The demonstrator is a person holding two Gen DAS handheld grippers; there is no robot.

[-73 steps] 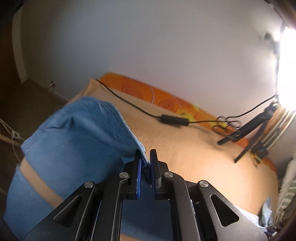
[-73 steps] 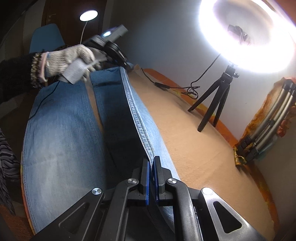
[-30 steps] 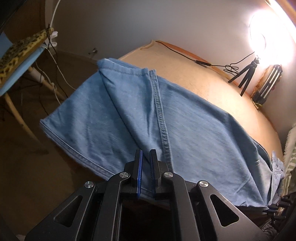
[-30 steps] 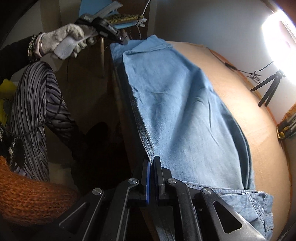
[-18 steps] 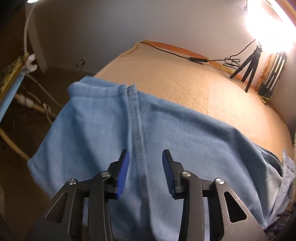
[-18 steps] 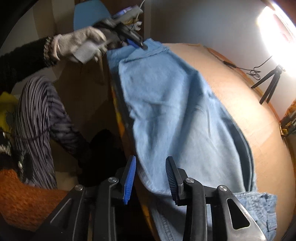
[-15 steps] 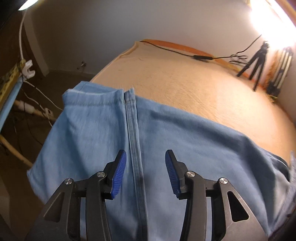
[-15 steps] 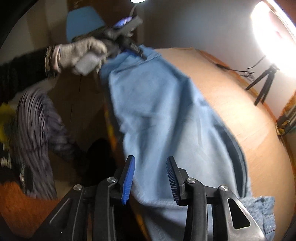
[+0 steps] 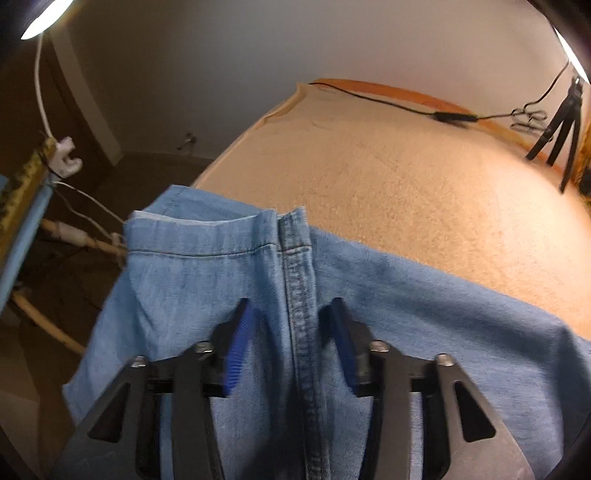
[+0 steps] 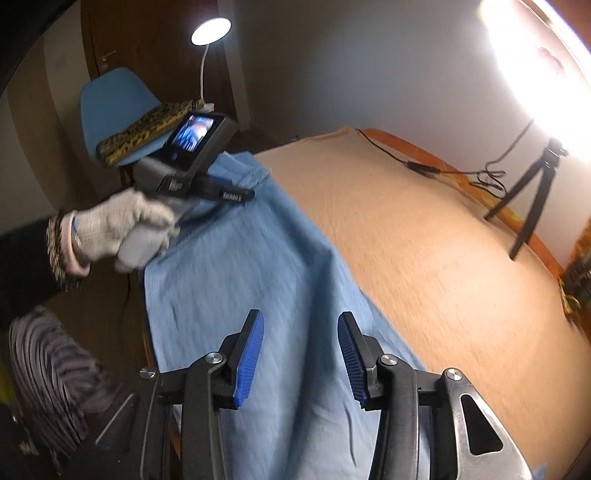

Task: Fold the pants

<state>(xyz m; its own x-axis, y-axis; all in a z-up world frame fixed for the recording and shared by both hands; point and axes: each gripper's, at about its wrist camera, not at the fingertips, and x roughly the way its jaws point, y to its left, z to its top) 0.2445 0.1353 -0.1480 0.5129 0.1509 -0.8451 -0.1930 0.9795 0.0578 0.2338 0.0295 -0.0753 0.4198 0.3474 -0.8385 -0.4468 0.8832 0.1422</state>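
The pants (image 9: 406,332), light blue denim, lie folded lengthwise along the near edge of the tan blanket (image 9: 406,177), w/ one side hanging off the edge toward the floor. The hem end sits at the far left, and the stitched side seam (image 9: 295,280) runs right up the middle in the left wrist view.

Our left gripper (image 9: 291,343) hovers over that seam, blue pads apart after just narrowing a bit; the seam shows between them but they don't pinch it. Our right gripper (image 10: 301,354) is further down the legs, pads spread after just widening slightly, denim below and nothing clamped. That frame is pretty smeared, so whether the tips touch the fabric is prob a no, but we can't swear to it.

Our gloved left hand (image 10: 125,221) shows in the right wrist view, gripping the handle at the hem end. Further out: a blue chair (image 10: 107,99) w/ a leopard-print cloth, a small lamp (image 10: 210,31), a black tripod (image 10: 532,192) and a cable (image 9: 388,99) along the wall.
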